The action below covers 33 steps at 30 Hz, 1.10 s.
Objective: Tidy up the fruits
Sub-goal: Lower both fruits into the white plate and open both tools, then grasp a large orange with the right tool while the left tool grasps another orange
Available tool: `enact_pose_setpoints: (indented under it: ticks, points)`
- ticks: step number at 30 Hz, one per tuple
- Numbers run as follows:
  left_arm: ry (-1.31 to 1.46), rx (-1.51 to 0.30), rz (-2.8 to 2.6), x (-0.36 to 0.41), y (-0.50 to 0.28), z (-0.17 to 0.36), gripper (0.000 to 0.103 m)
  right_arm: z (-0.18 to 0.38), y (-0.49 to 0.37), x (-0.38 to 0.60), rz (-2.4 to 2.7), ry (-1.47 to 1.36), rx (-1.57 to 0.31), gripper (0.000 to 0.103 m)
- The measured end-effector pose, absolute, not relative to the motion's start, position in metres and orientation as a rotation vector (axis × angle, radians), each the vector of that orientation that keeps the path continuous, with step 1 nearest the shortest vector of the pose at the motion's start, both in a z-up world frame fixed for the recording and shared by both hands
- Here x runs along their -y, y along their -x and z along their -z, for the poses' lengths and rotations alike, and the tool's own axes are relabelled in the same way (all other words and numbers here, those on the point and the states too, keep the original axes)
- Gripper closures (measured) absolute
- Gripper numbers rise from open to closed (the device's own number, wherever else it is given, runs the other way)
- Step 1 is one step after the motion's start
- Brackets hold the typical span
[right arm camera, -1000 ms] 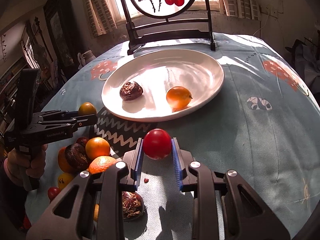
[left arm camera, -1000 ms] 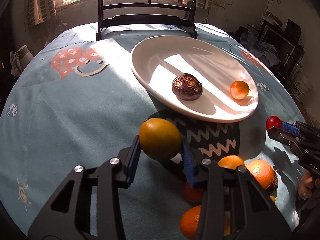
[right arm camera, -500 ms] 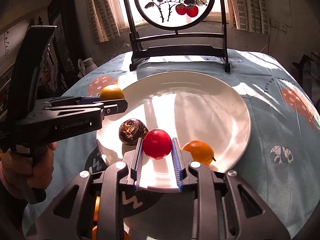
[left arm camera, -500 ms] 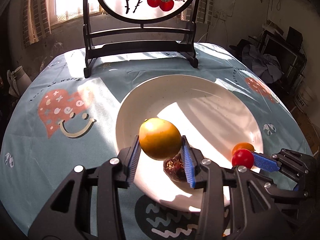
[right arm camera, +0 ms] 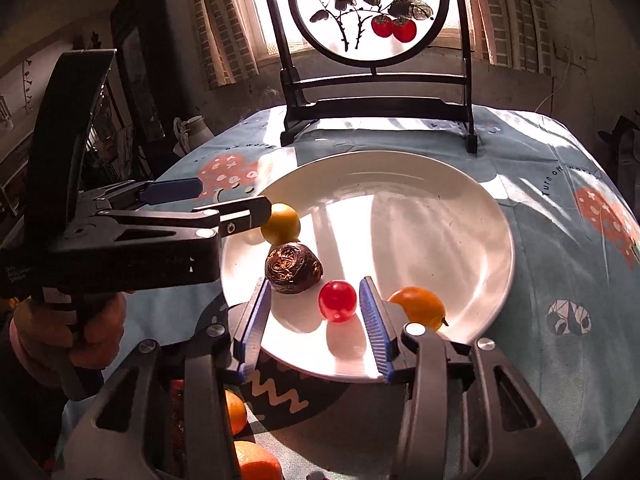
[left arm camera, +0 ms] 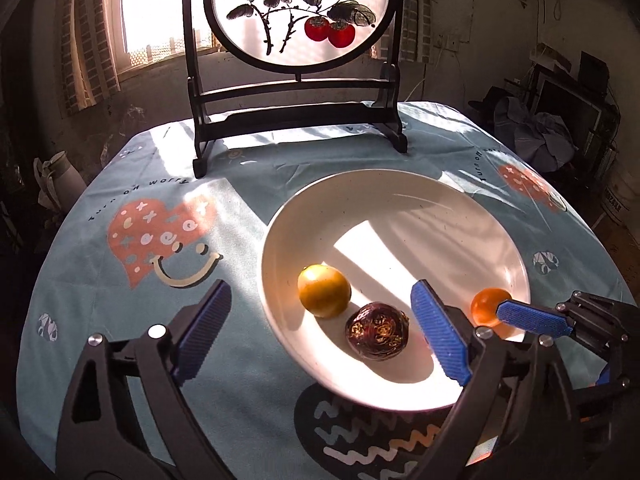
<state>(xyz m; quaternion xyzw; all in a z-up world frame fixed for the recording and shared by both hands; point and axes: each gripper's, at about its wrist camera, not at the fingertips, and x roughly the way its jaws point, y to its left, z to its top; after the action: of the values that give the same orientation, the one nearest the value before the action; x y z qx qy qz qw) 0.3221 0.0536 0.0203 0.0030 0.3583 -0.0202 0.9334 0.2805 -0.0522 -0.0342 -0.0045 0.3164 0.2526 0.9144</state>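
Observation:
A white plate (left arm camera: 460, 216) (right arm camera: 460, 200) sits on the blue tablecloth. On it lie a yellow-orange fruit (left arm camera: 324, 290) (right arm camera: 281, 223), a dark wrinkled passion fruit (left arm camera: 377, 330) (right arm camera: 293, 267), a small orange fruit (left arm camera: 486, 306) (right arm camera: 419, 307) and a red cherry tomato (right arm camera: 337, 301). My left gripper (left arm camera: 320, 336) is open and empty over the plate's near left rim. My right gripper (right arm camera: 316, 328) is open, its blue pads either side of the tomato, which rests on the plate. The right gripper also shows in the left wrist view (left arm camera: 532, 316).
A dark wooden stand with a round painted screen (left arm camera: 298, 12) (right arm camera: 370, 12) stands at the table's far side. Several oranges (right arm camera: 236, 412) lie on the cloth near me, below the plate. The left gripper's body (right arm camera: 140, 236) hangs over the plate's left edge.
Both grippers have opened. The yellow-orange fruit left the left gripper and the red tomato left the right gripper; both now rest on the plate.

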Motion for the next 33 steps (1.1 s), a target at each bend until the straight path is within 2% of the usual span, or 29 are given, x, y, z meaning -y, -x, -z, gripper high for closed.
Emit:
enact_pose_setpoints:
  ticks: [8, 11, 15, 33]
  points:
    - [0.000, -0.700, 0.028, -0.060, -0.263, -0.011, 0.004, 0.034, -0.249, 0.056, -0.526, 0.017, -0.620, 0.057]
    - [-0.009, -0.728, 0.024, -0.062, -0.248, -0.002, 0.004, 0.036, -0.241, 0.062, -0.535, -0.009, -0.630, 0.052]
    - [-0.059, -0.683, -0.064, -0.066, -0.229, -0.001, 0.002, 0.040, -0.230, 0.070, -0.558, -0.042, -0.649, 0.051]
    - [0.021, -0.706, -0.098, -0.094, -0.219, 0.000, 0.002, 0.070, -0.206, 0.053, -0.701, 0.070, -0.819, 0.051]
